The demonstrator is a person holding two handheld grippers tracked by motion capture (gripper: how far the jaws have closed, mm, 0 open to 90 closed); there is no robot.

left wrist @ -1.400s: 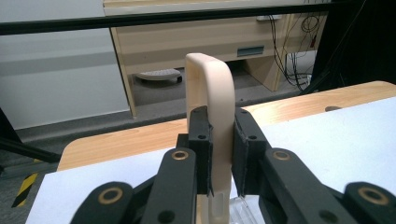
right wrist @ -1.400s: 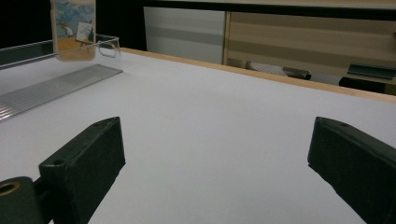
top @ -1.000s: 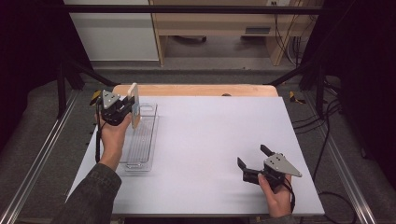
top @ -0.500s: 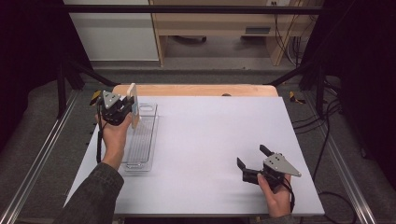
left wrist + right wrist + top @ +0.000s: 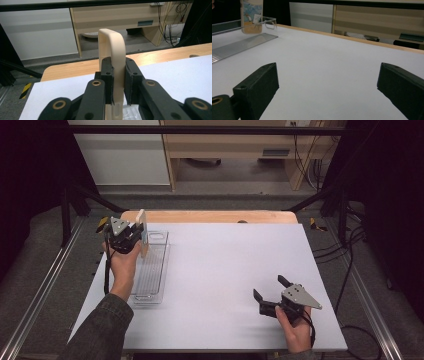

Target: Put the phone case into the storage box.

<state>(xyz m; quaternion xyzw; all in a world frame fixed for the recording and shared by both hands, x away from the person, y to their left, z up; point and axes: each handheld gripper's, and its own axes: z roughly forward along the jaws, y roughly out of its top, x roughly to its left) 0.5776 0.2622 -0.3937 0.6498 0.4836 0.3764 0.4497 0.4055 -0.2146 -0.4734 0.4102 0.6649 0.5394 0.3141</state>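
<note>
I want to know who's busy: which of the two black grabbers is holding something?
The left gripper, over the clear plastic tray: its jaws clamp a cream phone case held upright. The right gripper is open with nothing between its jaws.

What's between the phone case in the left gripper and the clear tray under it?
Nothing visible. The left gripper is shut on the phone case, held upright over the far end of the clear tray. The ribbed floor below it looks bare.

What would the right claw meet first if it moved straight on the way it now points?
Probably nothing soon: the open right claw points over bare table. The phone case and clear tray lie left of its line.
</note>
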